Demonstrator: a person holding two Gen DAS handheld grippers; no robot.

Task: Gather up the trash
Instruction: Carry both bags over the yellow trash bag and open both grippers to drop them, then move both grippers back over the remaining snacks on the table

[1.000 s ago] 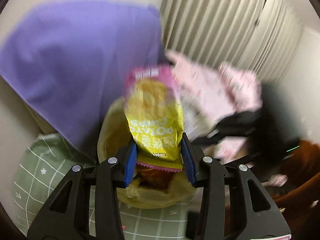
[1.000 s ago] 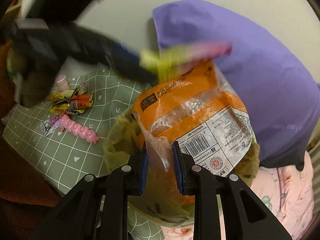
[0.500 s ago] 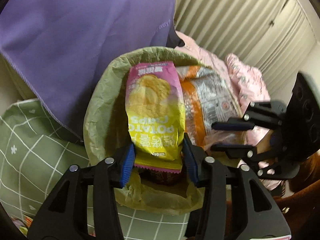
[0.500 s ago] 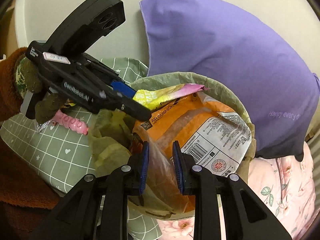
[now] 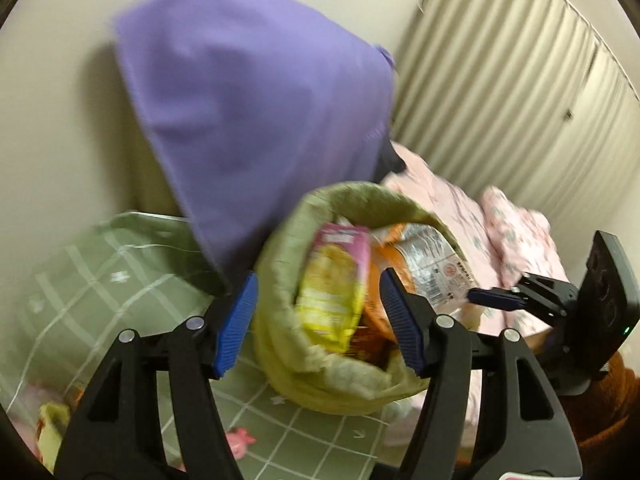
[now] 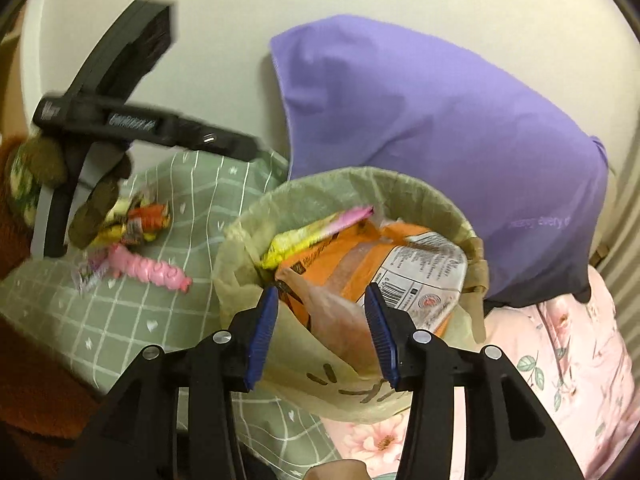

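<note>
Both jaws opening w/ nothing gripped: left gripper (image 5: 318,324) & right gripper (image 6: 322,330) over the overfull bin (image 6: 420,192), so chip bag (image 5: 336,288) & orange pack (image 6: 344,252) may slide out onto the bed.

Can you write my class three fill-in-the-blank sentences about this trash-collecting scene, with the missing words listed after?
1. The yellow potato chip bag lies inside the lined ____.
2. The pillow leaning on the wall behind the trash is ____ in colour.
3. The pink caterpillar-shaped wrapper lies on a green blanket with a ____ pattern.

Missing words: trash bin; purple; grid
</note>
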